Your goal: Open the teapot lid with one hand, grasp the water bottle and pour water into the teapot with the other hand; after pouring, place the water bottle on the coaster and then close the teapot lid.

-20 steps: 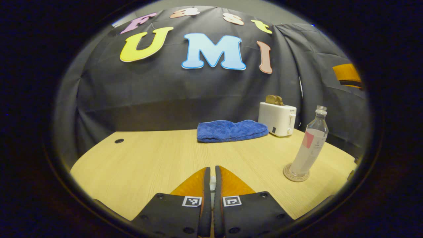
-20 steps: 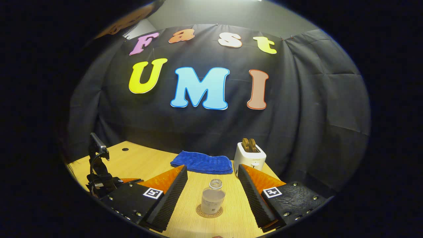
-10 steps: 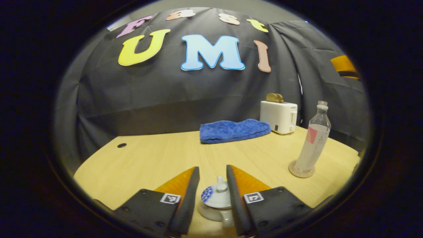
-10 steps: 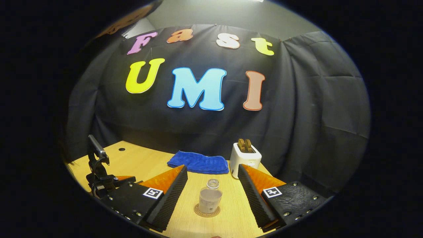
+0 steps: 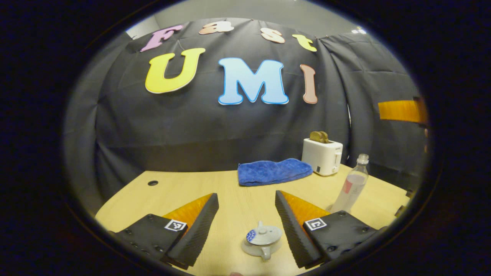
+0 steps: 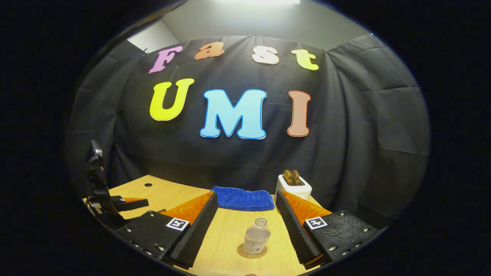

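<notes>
A pale wood-grain table (image 5: 184, 191) stands against the draped black cloth wall of the booth, with a plain grey wall above the cloth. A small dark hole (image 5: 152, 183) sits in the tabletop near its far left corner. At the back of the table a folded blue towel (image 5: 273, 171) lies just beside a white toaster (image 5: 321, 155) with two brown slices standing up in its slots.

In the left gripper view the left gripper (image 5: 246, 202) hangs above the table with its fingers spread wide and nothing between them. Below that gap sits the small pale teapot (image 5: 262, 241), its lid (image 5: 263, 234) resting in place on top, knob up; neither finger touches it. To the right, the water bottle (image 5: 352, 187) stands upright with its cap off; its base is hidden behind the gripper's own finger there.

In the right gripper view the right gripper (image 6: 246, 199) is likewise wide open and empty. The open-necked bottle (image 6: 256, 239) stands on the round coaster (image 6: 251, 253) on the table below the gap, clear of both fingers. At the left edge of this view a dark, poorly lit shape is probably the other gripper (image 6: 115, 203), held above the table.
</notes>
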{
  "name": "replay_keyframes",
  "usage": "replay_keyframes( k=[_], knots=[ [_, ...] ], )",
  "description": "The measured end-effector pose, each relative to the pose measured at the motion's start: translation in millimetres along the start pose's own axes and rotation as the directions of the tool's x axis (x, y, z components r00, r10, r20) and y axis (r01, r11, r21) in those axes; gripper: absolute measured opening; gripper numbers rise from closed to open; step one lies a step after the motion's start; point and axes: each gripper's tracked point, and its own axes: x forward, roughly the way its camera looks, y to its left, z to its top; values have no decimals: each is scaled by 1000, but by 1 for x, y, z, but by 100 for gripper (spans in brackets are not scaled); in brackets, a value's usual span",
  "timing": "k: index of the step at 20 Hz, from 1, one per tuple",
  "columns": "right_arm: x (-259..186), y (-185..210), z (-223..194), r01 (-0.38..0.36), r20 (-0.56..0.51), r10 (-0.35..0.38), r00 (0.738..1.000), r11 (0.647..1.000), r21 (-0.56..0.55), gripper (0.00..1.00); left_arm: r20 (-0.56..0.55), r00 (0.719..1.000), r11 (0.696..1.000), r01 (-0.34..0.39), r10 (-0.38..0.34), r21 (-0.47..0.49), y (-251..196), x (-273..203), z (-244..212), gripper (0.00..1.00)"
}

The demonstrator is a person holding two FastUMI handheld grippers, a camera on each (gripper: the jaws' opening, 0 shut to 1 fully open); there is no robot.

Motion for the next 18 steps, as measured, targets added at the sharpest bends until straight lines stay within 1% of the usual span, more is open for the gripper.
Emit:
replay_keyframes(
  k=[3,5,7,11,18],
  knots=[
    [-3,-3,-1,26,2,-26,1000,999,-25,95,36,999,1000,-23,23,-11,1,-21,36,96],
    [-7,-3,-1,36,6,-36,999,999,-40,95,46,998,999,-38,39,-22,3,-33,51,96],
    [-10,1,-5,31,3,-31,1000,999,-39,94,49,997,998,-52,53,-30,6,-42,62,96],
    [-13,-1,-8,34,6,-34,999,998,-54,95,55,995,997,-76,78,-29,10,-51,76,96],
    [-14,0,-9,24,15,-22,1000,996,-84,94,65,995,997,-70,72,-31,3,-52,81,96]
  ],
)
